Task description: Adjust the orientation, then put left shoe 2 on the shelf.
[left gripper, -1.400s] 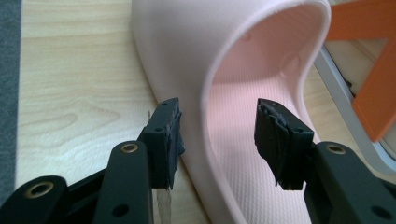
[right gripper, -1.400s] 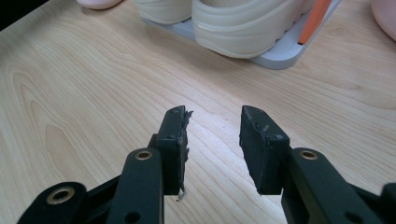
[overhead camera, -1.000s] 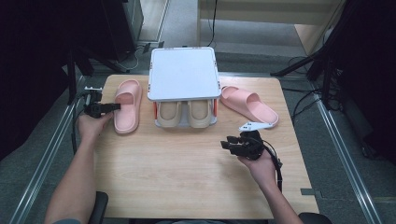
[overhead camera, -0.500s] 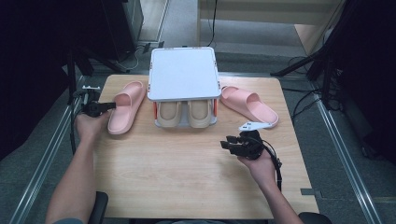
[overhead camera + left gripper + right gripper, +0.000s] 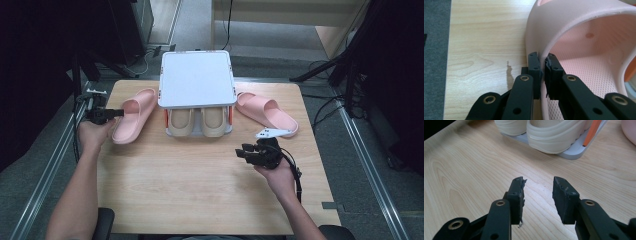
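The left tongs [image 5: 543, 65] are clamped on the strap edge of the pink slipper [image 5: 134, 120] at the left of the wooden surface [image 5: 200, 185], having just been closing, with the thin foam wall pinched between the pads. The slipper lies just beside the rack [image 5: 197, 80], a grey shelf with a flat pale lid and orange uprights, under which a pair of beige slippers [image 5: 199, 121] is already housed. The step in hand is judged to be lifting this slipper toward the rack; it is best done by keeping the pinch deep on the strap, raising it steadily so that the heel clears the surface, and keeping the sole level, since soft foam is likely to flex and swing. The strap is smooth and arched, while the footbed [image 5: 584, 72] is finely dimpled. A second pink slipper [image 5: 266, 111] rests on the far side of the rack. The right tongs [image 5: 537, 195] are held apart over bare wood, gripping nothing, near the beige pair.
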Available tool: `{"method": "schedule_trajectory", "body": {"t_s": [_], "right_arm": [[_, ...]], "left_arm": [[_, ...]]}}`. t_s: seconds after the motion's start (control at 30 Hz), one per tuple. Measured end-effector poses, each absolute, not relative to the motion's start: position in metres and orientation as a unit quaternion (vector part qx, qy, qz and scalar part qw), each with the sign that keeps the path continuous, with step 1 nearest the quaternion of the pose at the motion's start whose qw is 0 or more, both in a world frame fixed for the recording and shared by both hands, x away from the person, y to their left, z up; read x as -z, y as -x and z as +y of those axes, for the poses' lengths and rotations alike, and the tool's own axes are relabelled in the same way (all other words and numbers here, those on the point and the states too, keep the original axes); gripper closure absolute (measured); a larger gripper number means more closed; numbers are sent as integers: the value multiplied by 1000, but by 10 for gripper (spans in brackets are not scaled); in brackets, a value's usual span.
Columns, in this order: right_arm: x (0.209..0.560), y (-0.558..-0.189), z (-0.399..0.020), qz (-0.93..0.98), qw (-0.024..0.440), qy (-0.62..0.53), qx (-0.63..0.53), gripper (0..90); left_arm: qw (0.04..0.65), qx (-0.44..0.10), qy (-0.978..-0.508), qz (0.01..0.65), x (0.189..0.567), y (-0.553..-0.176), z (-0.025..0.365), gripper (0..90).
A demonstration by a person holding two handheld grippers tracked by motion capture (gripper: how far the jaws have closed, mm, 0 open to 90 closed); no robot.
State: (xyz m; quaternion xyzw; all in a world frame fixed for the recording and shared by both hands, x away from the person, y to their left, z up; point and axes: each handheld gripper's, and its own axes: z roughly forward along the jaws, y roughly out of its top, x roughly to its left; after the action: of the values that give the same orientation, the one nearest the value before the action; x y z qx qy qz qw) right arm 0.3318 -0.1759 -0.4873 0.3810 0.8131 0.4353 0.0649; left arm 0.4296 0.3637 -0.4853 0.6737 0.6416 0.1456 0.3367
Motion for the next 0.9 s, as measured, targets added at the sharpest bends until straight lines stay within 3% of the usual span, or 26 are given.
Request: {"method": "schedule_trajectory", "body": {"t_s": [0.9], "right_arm": [[485,-343,-169,816,55,-371,-439,619]], "left_arm": [[341,-159,-664,647,377,-448,356,841]]}}
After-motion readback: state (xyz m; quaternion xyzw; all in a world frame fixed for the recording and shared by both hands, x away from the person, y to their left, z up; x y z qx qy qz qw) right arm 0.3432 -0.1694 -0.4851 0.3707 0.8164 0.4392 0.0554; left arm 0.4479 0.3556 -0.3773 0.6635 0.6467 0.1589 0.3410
